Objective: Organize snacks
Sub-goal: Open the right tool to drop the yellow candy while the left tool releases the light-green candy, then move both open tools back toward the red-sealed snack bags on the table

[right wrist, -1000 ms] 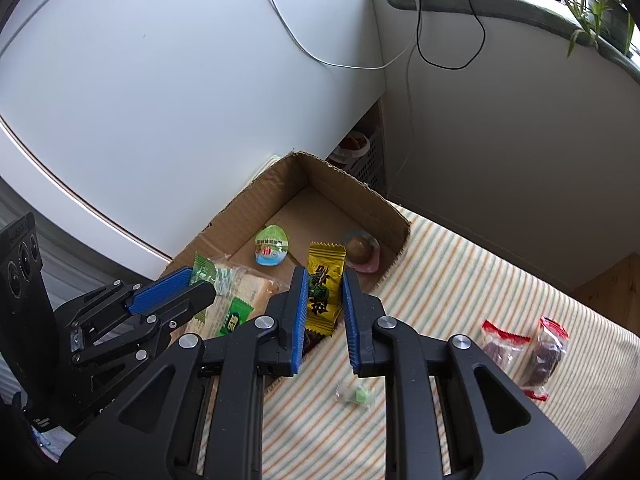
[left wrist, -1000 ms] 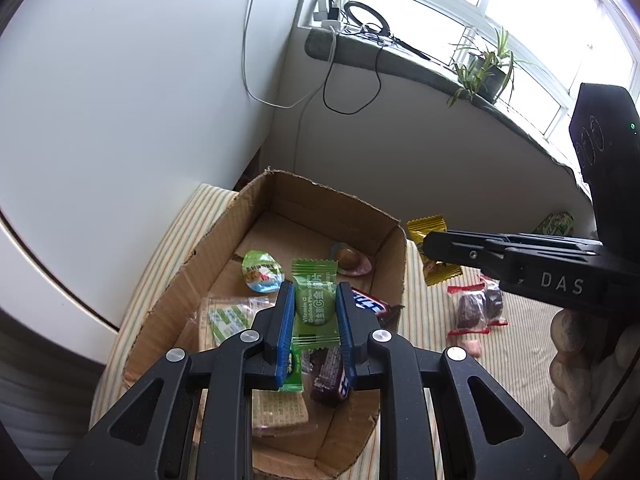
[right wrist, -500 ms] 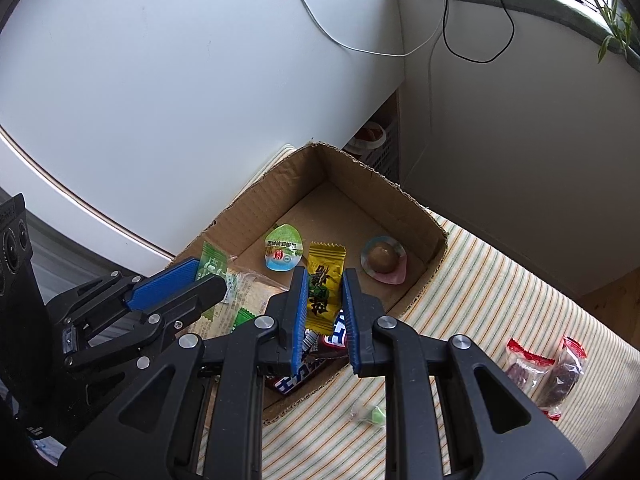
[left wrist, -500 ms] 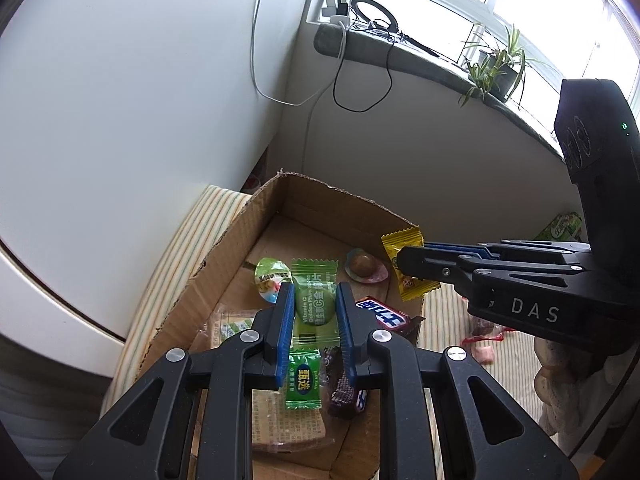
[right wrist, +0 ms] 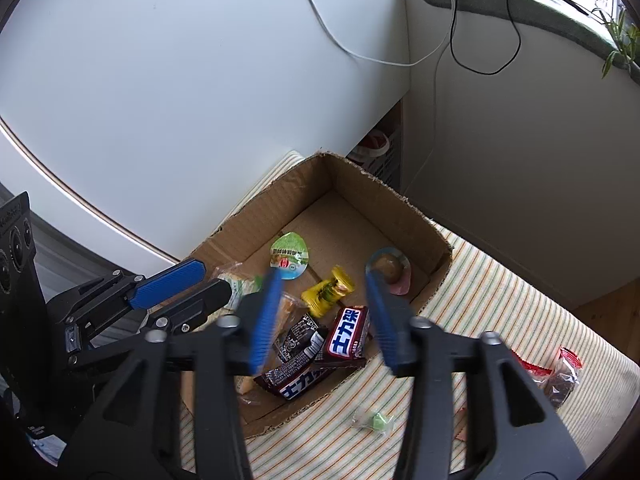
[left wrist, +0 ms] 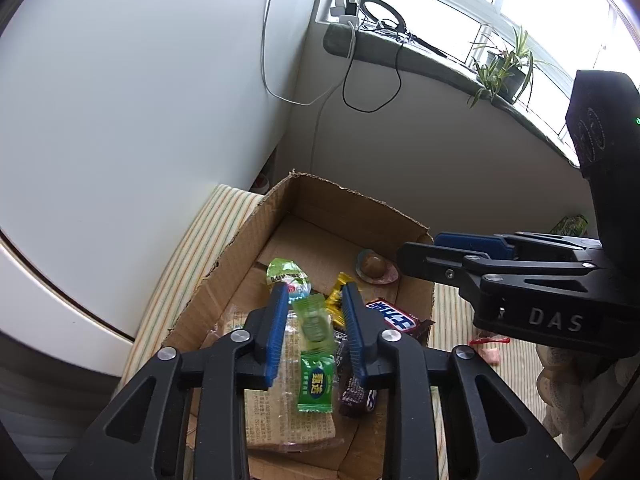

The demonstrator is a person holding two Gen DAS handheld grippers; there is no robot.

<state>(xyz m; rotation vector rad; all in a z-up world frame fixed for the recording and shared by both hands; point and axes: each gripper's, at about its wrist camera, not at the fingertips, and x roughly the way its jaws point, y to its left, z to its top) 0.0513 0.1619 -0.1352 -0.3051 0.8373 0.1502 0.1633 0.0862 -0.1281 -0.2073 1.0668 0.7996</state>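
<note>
Both grippers hang over an open cardboard box (left wrist: pixel 320 204) (right wrist: pixel 392 216) of snacks. My left gripper (left wrist: pixel 314 300) is open; a blurred green candy (left wrist: pixel 316 322) is dropping between its pads, above a second green candy (left wrist: pixel 316 380). My right gripper (right wrist: pixel 324 280) is open and blurred; a yellow candy (right wrist: pixel 326 292) lies loose in the box below it. The box also holds a green jelly cup (right wrist: pixel 289 256), a pink jelly cup (right wrist: pixel 390 270), chocolate bars (right wrist: pixel 346 334) and a cracker pack (left wrist: pixel 280 412).
The box sits on a striped cloth (right wrist: pixel 500 320). On the cloth to the right lie red-ended dark snack packs (right wrist: pixel 560 376) and a small green candy (right wrist: pixel 376 420). A white wall, cables and a windowsill with a plant (left wrist: pixel 504 72) stand behind.
Both grippers have opened. The green candy has slipped out of the left one and the yellow candy has dropped from the right one into the box.
</note>
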